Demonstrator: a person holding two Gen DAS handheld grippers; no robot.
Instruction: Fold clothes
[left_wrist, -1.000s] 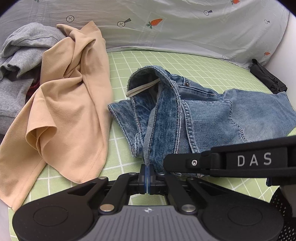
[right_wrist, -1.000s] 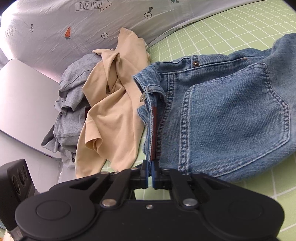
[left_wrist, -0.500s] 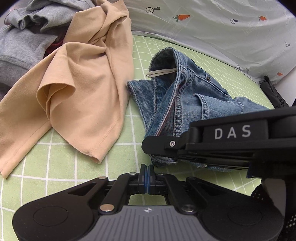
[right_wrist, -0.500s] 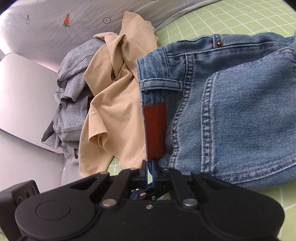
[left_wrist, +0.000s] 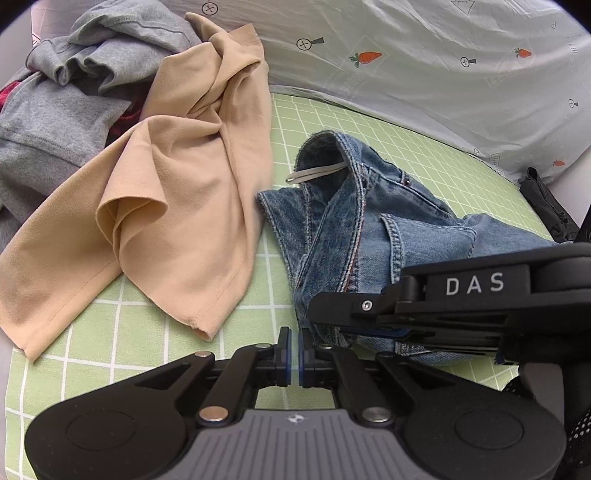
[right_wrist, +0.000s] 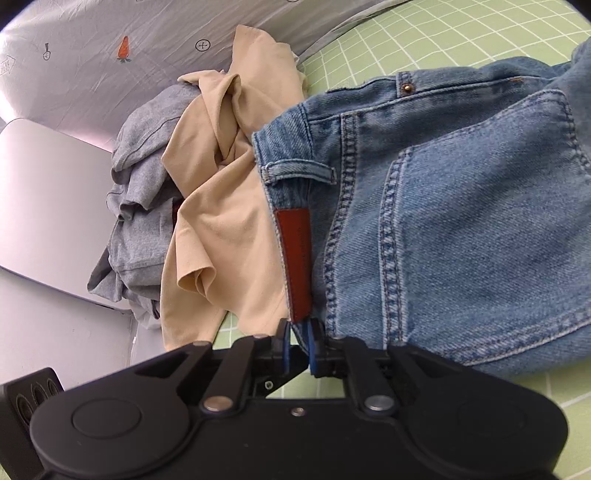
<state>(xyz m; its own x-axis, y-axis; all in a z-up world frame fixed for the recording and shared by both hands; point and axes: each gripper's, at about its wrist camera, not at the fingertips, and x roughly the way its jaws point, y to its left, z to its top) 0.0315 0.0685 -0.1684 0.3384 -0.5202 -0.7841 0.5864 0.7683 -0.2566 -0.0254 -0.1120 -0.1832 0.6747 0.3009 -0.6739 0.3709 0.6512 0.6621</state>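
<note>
Blue jeans (left_wrist: 373, 236) lie bunched on the green checked mat (left_wrist: 140, 321). In the right wrist view the jeans (right_wrist: 461, 221) show a back pocket and a red-brown waistband patch (right_wrist: 297, 254). My right gripper (right_wrist: 297, 341) is shut on the jeans' waistband edge just below that patch; its body also shows in the left wrist view (left_wrist: 461, 306). My left gripper (left_wrist: 294, 341) has its jaws a narrow slit apart with nothing between them, just left of the jeans' edge.
A tan shirt (left_wrist: 177, 199) lies crumpled left of the jeans, partly over grey garments (left_wrist: 62, 96). A white carrot-print sheet (left_wrist: 424, 62) rises behind the mat. A black item (left_wrist: 550, 206) lies at the far right. A grey board (right_wrist: 44, 206) stands left.
My left gripper has let go of the jeans and drawn back left, its jaws now slightly parted. My right gripper has pulled the waistband flatter, turning the red patch into view.
</note>
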